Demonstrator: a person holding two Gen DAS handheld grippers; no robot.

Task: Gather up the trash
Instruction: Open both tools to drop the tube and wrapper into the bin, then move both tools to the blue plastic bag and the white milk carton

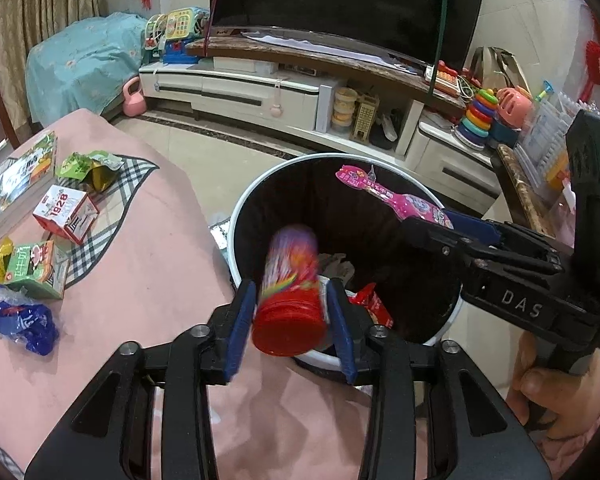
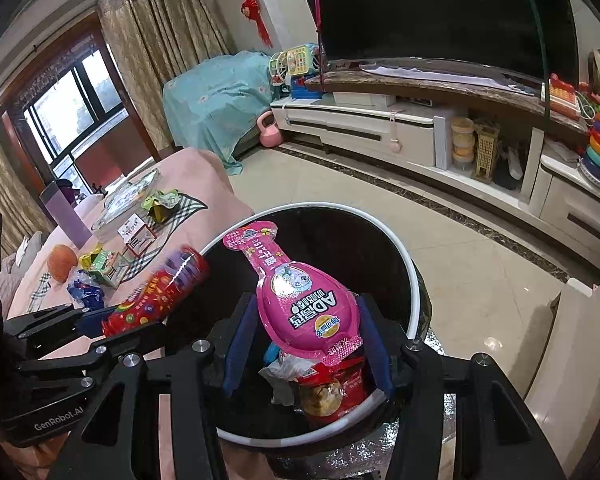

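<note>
Gripping the red-capped cylindrical candy tube between its blue-padded fingers, your left gripper hovered at the near rim of the round white-rimmed bin lined in black, the tube blurred and tilted over the opening. Your right gripper clenched the glossy pink egg-shaped plastic package above the same bin, its narrow end pointing away from you. Crumpled red snack wrappers lay at the bottom. Farther left, on the pink tablecloth, sat a crumpled blue plastic bag, a green milk carton and a red-and-white box. Beyond stood the white television cabinet.
</note>
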